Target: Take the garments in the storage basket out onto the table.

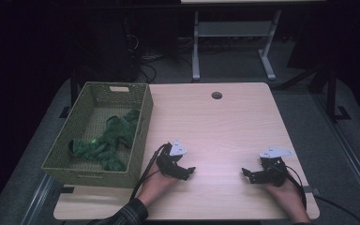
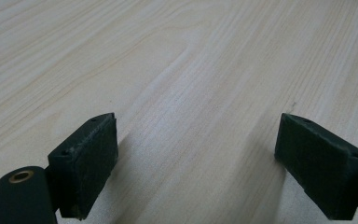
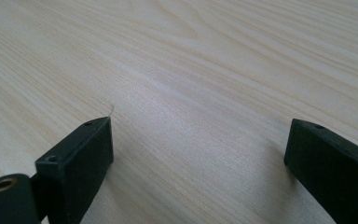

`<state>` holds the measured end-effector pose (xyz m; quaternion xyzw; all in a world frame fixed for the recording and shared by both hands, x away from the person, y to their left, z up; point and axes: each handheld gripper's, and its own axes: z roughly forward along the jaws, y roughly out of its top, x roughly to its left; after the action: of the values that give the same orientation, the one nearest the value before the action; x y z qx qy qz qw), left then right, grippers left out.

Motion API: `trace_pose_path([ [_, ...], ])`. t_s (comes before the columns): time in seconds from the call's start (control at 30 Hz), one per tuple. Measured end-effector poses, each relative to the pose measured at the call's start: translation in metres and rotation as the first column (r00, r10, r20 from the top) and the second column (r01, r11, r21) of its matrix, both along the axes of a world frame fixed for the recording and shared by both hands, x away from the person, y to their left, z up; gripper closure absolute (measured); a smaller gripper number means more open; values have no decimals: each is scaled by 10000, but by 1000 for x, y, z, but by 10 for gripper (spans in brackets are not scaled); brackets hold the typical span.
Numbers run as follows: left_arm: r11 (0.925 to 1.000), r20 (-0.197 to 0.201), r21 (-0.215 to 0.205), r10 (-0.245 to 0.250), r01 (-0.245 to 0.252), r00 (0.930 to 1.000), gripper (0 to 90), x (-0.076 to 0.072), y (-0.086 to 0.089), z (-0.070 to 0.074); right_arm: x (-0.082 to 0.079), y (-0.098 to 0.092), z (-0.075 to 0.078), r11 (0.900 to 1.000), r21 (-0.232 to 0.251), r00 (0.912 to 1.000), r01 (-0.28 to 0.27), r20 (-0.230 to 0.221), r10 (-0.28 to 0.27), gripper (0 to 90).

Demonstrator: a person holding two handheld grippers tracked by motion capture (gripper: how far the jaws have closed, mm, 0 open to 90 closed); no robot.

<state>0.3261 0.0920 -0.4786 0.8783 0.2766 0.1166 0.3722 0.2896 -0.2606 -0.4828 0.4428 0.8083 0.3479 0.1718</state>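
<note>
Both hands rest on the light wooden table (image 1: 225,122) near its front edge. My left gripper (image 1: 187,172) lies just right of the woven basket (image 1: 140,140), jaws pointing right. It is open, and bare wood lies between its pads (image 2: 91,158). My right gripper (image 1: 247,175) sits toward the table's right side, jaws pointing left toward the other one. It is open too, its pads (image 3: 81,158) wide apart over plain tabletop. A crumpled green cloth (image 1: 108,140) lies inside the basket.
The basket takes up the table's left edge and overhangs it. A round cable hole (image 1: 216,95) sits near the far edge. Beyond the table stand a white desk frame (image 1: 234,42) and tangled cables on dark floor.
</note>
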Motion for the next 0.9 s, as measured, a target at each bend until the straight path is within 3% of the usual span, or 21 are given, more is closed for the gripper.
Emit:
trace_pose_path([
  [0.17,10000,3,-6,5,-5,10000,126,0,0,0,0,0,0,10000,1,10000,3,-5,-3,76],
  [0.6,9970,-274,100,-763,766,9967,130,3,2,5,0,0,0,10000,-15,10000,-5,5,5,76],
  [0.9,9968,-224,-256,-769,763,9968,133,2,15,20,0,0,0,10000,-3,10000,0,-2,0,76],
])
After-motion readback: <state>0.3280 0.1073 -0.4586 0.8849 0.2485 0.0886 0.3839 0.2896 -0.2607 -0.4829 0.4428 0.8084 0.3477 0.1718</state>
